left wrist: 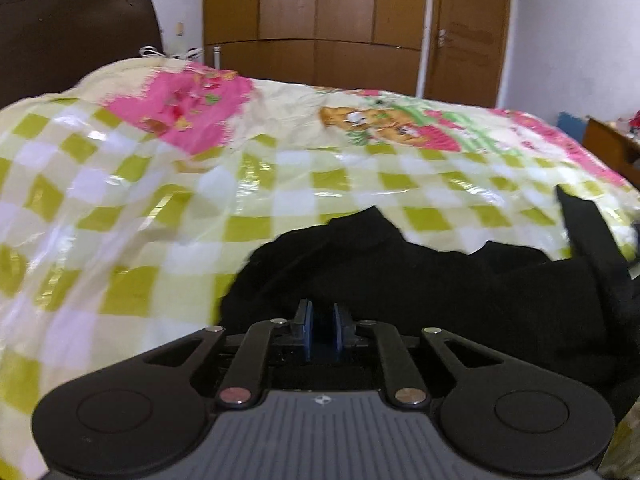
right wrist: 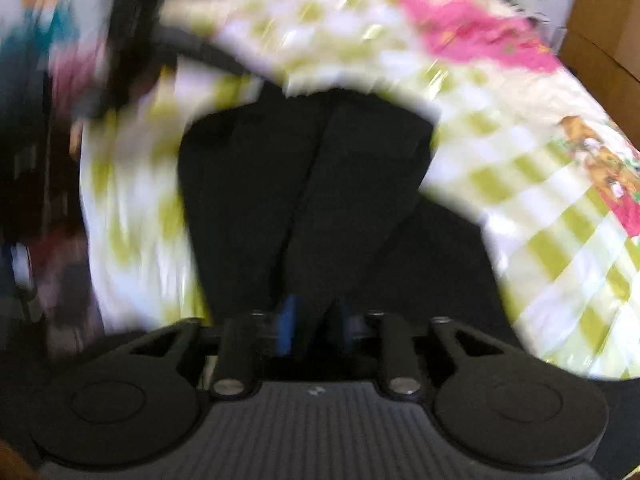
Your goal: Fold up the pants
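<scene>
Black pants [left wrist: 420, 280] lie bunched on the bed [left wrist: 140, 200], which is covered in a green and white check. My left gripper [left wrist: 322, 318] is at the near edge of the pants. Its blue pads [left wrist: 306, 320] stand almost together, with black cloth gathered right at their tips. A flap of the pants [left wrist: 580, 232] stands lifted at the far right. The right wrist view is blurred: the pants [right wrist: 304, 168] narrow to a wedge that runs down between the pads of my right gripper [right wrist: 314, 320], which are closed on it.
A brown wardrobe [left wrist: 320, 16] and a door [left wrist: 468, 32] stand behind the bed. A dark headboard [left wrist: 72, 28] is at the far left. A wooden piece of furniture [left wrist: 612, 148] sits past the bed's right edge. Blurred colourful things [right wrist: 48, 80] show at the left.
</scene>
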`<state>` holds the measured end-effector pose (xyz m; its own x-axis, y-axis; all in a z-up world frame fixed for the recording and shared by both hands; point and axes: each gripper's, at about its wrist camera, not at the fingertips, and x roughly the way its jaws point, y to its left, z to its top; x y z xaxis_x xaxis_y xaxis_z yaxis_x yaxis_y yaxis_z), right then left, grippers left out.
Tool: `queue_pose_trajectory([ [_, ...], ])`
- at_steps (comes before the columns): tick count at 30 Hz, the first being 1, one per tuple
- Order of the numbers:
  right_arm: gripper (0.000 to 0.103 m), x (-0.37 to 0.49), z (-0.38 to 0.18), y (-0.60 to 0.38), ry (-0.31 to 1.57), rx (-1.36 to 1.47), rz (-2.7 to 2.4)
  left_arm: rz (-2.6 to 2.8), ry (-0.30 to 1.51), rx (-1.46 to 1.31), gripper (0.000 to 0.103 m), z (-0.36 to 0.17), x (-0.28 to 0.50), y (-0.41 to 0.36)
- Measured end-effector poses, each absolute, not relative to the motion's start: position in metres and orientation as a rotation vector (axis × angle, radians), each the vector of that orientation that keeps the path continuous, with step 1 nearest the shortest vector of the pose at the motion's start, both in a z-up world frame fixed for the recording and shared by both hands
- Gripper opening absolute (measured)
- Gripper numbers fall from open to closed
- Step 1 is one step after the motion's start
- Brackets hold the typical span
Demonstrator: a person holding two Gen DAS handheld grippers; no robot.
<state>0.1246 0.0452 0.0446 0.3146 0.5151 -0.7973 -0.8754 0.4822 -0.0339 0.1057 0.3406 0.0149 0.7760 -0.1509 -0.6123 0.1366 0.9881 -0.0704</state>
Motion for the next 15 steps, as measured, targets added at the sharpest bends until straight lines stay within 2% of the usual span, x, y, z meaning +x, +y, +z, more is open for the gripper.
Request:
queue_pose_trajectory([
  [2,0.046,0.157,0.058,0.052,0.794,-0.405,0.938,-0.169,0.680,-0.010,0.025,0.005,0.111,0.335],
  [9,0.047,0.273,0.008,0.107,0.828,-0.199,0.795,-0.167,0.779,0.046,0.025,-0.030,0.099,0.329],
  [15,0.045,0.304,-0.025,0.134,0.919,-0.074,0.820,-0.141,0.763,0.010,0.025,-0.032,0.089,0.341],
])
